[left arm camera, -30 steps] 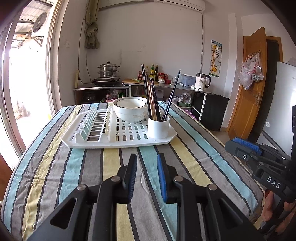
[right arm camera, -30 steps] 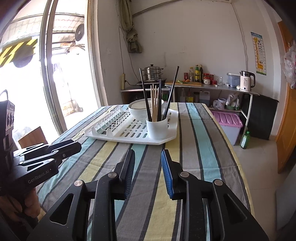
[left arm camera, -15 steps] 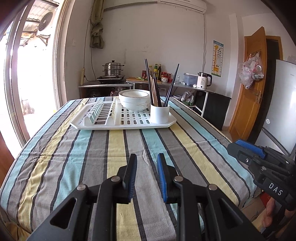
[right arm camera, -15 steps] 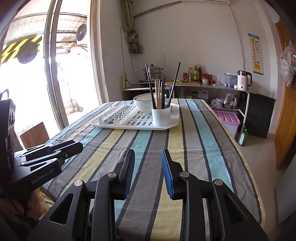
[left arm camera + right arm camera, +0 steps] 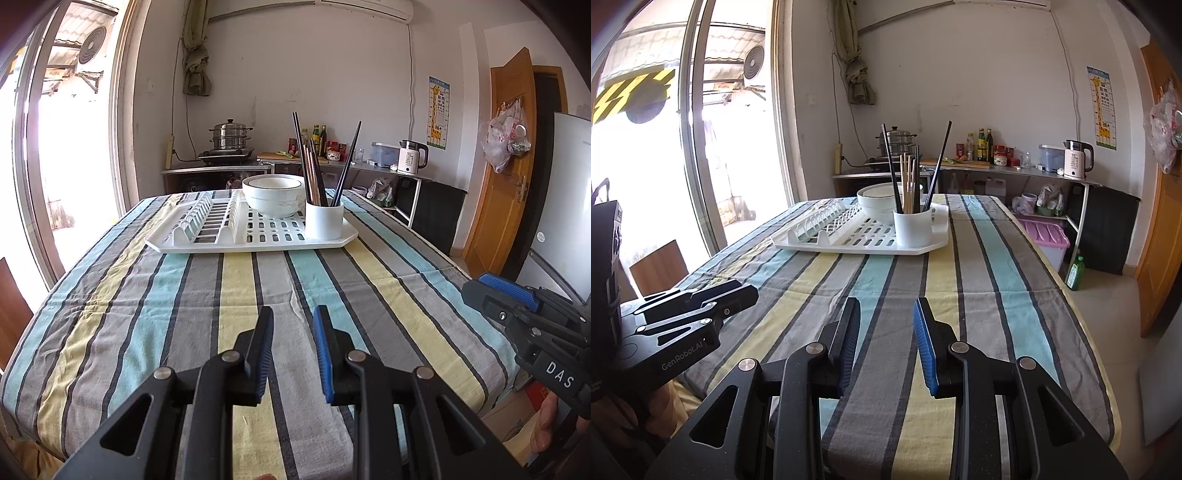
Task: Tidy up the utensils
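Observation:
A white dish rack tray (image 5: 207, 242) (image 5: 820, 242) lies far across the striped tablecloth. On it stand a white bowl (image 5: 275, 195) (image 5: 877, 197) and a white cup (image 5: 324, 219) (image 5: 912, 227) that holds several black and wooden chopsticks (image 5: 314, 177) (image 5: 908, 184). My left gripper (image 5: 293, 332) hangs over the near table edge, open, with nothing between its fingers. My right gripper (image 5: 886, 321) is also open and empty, near the front edge. Each gripper shows in the other's view: the right gripper (image 5: 495, 295) at right, the left gripper (image 5: 731, 295) at left.
The striped tablecloth (image 5: 258, 295) covers the table between me and the rack. A counter with a steamer pot (image 5: 231, 134), bottles and a kettle (image 5: 410, 157) runs along the back wall. A wooden door (image 5: 506, 166) and fridge stand right, a glass door (image 5: 701, 129) left.
Both grippers have drawn back from the rack toward the near table edge and sunk a little; the rack looks smaller and farther. Neither gripper's opening has changed.

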`<state>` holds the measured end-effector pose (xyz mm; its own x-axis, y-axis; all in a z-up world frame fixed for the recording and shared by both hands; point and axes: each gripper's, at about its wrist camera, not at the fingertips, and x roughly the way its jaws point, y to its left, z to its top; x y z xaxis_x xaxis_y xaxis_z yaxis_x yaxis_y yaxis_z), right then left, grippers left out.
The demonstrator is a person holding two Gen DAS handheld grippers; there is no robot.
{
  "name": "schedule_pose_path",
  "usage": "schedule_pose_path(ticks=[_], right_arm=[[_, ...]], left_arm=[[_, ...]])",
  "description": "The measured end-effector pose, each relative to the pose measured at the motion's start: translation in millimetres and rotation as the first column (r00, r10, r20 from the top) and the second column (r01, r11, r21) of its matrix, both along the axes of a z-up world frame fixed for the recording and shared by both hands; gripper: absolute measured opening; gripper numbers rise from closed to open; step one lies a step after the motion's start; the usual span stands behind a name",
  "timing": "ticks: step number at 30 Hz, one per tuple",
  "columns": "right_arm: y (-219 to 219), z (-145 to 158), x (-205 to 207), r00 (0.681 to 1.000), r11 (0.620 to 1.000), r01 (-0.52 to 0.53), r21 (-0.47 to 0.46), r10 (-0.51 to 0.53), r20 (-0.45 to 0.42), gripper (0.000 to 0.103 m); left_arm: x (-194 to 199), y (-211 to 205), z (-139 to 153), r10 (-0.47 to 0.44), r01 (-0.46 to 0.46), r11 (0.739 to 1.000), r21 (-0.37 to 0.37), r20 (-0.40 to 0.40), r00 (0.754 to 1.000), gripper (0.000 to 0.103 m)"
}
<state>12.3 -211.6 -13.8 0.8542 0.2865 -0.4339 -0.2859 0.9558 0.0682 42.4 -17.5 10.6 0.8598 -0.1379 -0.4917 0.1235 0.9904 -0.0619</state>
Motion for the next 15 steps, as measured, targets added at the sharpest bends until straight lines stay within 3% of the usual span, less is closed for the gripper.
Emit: schedule_pose_path(ticks=[15], right_arm=[[2.6,0.3,-0.7,1.0,1.0,-0.01,-0.001,0.01,-0.005,0.031]], left_arm=[[-0.5,-1.9,-1.2,-0.006,0.007,1.0,0.003,-0.009,1.0,0.023]])
